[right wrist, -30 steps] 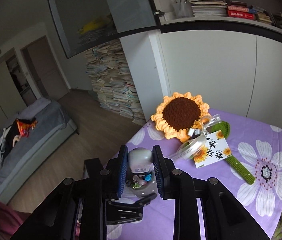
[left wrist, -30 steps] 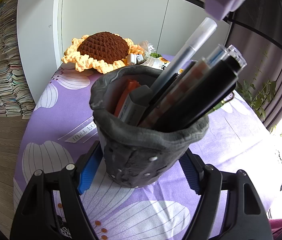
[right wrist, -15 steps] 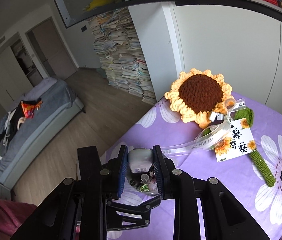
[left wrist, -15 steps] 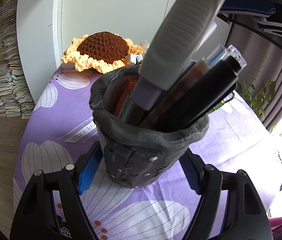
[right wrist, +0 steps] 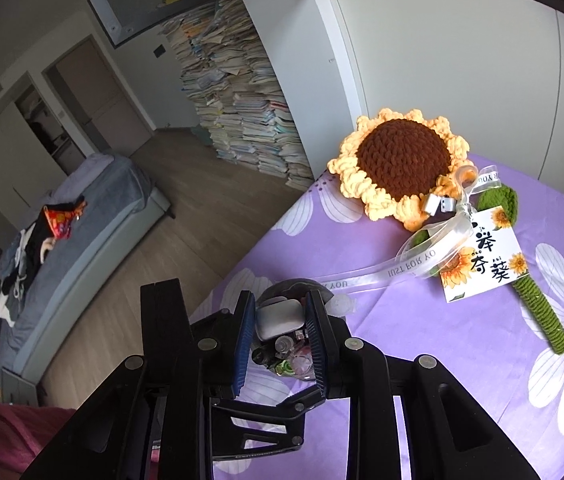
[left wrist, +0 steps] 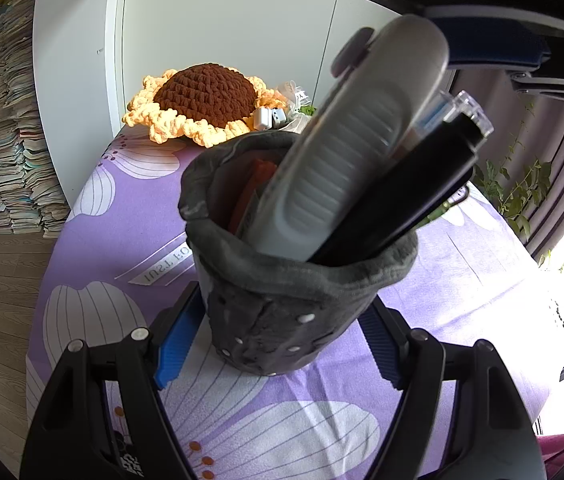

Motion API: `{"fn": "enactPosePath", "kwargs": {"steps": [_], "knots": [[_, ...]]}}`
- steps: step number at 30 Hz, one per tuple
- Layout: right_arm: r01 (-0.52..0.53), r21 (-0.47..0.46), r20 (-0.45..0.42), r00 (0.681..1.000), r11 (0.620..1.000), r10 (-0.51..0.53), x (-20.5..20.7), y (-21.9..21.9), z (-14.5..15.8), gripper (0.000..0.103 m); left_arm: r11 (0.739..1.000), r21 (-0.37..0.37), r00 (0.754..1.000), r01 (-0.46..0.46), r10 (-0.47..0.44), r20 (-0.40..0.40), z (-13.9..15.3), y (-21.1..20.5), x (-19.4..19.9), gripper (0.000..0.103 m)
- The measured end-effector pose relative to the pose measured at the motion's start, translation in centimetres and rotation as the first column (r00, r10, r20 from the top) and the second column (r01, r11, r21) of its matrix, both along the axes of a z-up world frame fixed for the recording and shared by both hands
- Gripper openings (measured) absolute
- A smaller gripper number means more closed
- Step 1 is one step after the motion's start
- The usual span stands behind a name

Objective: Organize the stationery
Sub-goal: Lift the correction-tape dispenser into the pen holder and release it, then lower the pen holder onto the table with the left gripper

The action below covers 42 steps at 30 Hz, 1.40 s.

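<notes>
A grey fabric pen pouch (left wrist: 282,304) stands upright on the purple flowered tablecloth, filled with several pens and a black pen (left wrist: 398,204). My left gripper (left wrist: 277,336) is shut on the pouch, with its blue pads (left wrist: 173,340) pressed against its sides. A thick grey utility knife (left wrist: 346,152) sits tilted in the pouch. My right gripper (right wrist: 279,338) is above the pouch, shut on the knife's top end (right wrist: 277,316). The pouch's rim (right wrist: 302,285) shows under it.
A crocheted sunflower (right wrist: 398,164) with a green stem (right wrist: 538,312), a ribbon (right wrist: 414,264) and a card (right wrist: 482,252) lies at the far side of the table. The table's left edge (right wrist: 241,268) drops to the floor. Book stacks (right wrist: 237,96) stand by the wall.
My right gripper has come down with the grey knife, and the knife has gone deep into the pouch among the pens. The left gripper has stayed still on the pouch.
</notes>
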State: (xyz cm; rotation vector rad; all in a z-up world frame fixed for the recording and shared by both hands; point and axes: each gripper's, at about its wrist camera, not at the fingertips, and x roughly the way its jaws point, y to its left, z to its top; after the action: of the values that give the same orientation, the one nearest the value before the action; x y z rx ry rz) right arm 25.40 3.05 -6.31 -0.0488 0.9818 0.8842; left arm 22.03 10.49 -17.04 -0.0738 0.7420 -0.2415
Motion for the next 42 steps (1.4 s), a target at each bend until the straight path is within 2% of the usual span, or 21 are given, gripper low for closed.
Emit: {"fn": "enactPosePath", "kwargs": {"steps": [6, 12, 23, 30, 34, 37, 42], "knots": [[0.048, 0.045, 0.018, 0.999, 0.998, -0.049, -0.7, -2.2, 1.0, 0.027, 1.000, 0.000, 1.000, 0.000, 0.000, 0.000, -0.1, -0.1, 0.1, 0.075], [0.152, 0.083, -0.004, 0.988, 0.985, -0.152, -1.7, -6.4, -0.3, 0.031, 1.000, -0.001, 1.000, 0.001, -0.001, 0.001, -0.1, -0.1, 0.1, 0.076], [0.394, 0.111, -0.101, 0.918, 0.912, -0.384, -3.6, -15.4, -4.1, 0.032, 0.999, -0.034, 1.000, 0.006, -0.006, 0.002, 0.0, 0.1, 0.0, 0.078], [0.458, 0.112, -0.152, 0.885, 0.882, -0.440, -4.9, -18.9, -6.2, 0.032, 1.000, -0.024, 1.000, 0.014, -0.013, 0.018, 0.2, -0.2, -0.3, 0.081], [0.490, 0.115, -0.177, 0.866, 0.864, -0.467, -5.5, -20.6, -7.0, 0.032, 1.000, -0.024, 0.997, 0.000, 0.002, 0.072, 1.1, -0.3, -1.0, 0.081], [0.508, 0.117, -0.187, 0.855, 0.854, -0.483, -5.8, -21.7, -7.3, 0.032, 1.000, 0.013, 0.995, -0.014, 0.013, 0.103, 1.7, -0.8, -1.2, 0.081], [0.524, 0.123, -0.192, 0.846, 0.843, -0.498, -6.0, -22.5, -7.5, 0.032, 0.997, 0.063, 0.995, -0.040, 0.034, 0.095, 2.0, -1.5, -0.5, 0.081]]}}
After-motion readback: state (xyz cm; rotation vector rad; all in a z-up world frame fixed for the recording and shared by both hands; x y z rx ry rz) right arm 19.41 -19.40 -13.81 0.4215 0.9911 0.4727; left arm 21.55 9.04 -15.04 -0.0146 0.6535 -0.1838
